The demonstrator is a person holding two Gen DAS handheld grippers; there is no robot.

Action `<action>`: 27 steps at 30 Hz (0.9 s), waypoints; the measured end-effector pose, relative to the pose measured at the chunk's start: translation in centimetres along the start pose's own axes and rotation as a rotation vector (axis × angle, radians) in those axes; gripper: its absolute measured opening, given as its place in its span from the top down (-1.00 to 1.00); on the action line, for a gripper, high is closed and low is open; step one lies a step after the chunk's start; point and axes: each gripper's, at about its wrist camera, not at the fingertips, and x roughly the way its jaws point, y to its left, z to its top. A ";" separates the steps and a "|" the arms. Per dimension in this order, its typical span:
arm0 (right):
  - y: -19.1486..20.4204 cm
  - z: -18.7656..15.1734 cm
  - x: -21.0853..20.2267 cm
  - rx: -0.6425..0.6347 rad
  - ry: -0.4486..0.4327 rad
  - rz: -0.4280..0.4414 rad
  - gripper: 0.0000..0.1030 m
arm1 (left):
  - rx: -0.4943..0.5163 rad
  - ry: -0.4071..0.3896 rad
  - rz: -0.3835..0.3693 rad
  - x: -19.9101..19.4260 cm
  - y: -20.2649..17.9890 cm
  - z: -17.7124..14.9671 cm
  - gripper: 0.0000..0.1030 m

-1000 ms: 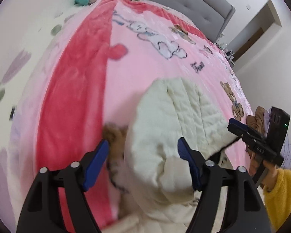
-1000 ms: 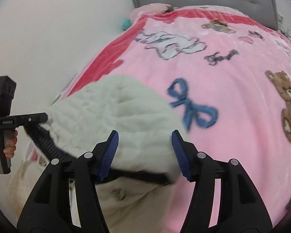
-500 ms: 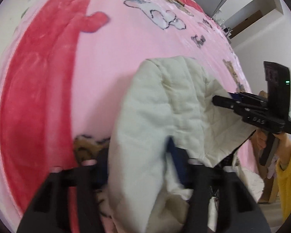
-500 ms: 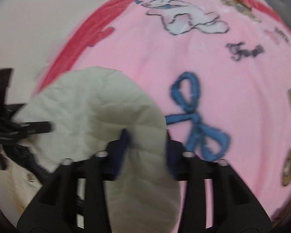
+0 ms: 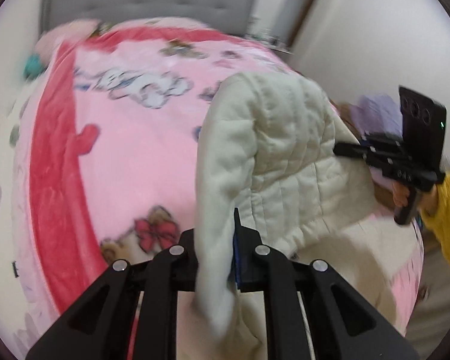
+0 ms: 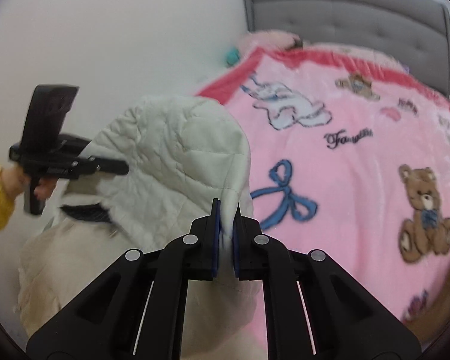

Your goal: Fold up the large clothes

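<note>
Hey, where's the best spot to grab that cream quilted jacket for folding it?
Take the quilted jacket by its edge, one gripper at each end, coming from the bed's foot. The edge pinches thin, as the left gripper and right gripper show, both clamped on it; the padded middle looks too bulky.

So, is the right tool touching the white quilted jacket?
Touching. The right wrist view shows the right tool shut on a fold of the white quilted jacket, pads pressing both sides.

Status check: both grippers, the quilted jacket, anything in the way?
Left gripper and right gripper just closed, both shut on the cream quilted jacket. Jacket's gripped edge raised above the pink blanket. No obstruction visible.
</note>
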 end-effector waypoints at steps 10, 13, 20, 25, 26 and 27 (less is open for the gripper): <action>10.8 -10.7 -7.1 -0.219 -0.015 -0.091 0.88 | 0.100 0.010 0.018 -5.0 -6.2 -11.5 0.75; 12.1 -14.2 -7.5 -0.210 0.021 -0.085 0.89 | 0.136 0.029 0.036 -5.1 -8.1 -15.3 0.75; 13.5 -20.0 -5.6 -0.184 0.137 -0.099 0.89 | 0.192 0.072 0.135 -2.2 -10.6 -22.0 0.74; 13.4 -23.3 -3.5 -0.118 0.177 -0.179 0.89 | 0.213 0.035 0.257 0.5 -12.2 -25.0 0.68; 13.5 -23.8 -3.2 -0.121 0.182 -0.198 0.89 | 0.236 0.024 0.293 1.0 -12.8 -25.7 0.67; 13.6 -24.3 -2.7 -0.125 0.191 -0.215 0.89 | 0.252 0.015 0.318 1.2 -13.2 -26.2 0.67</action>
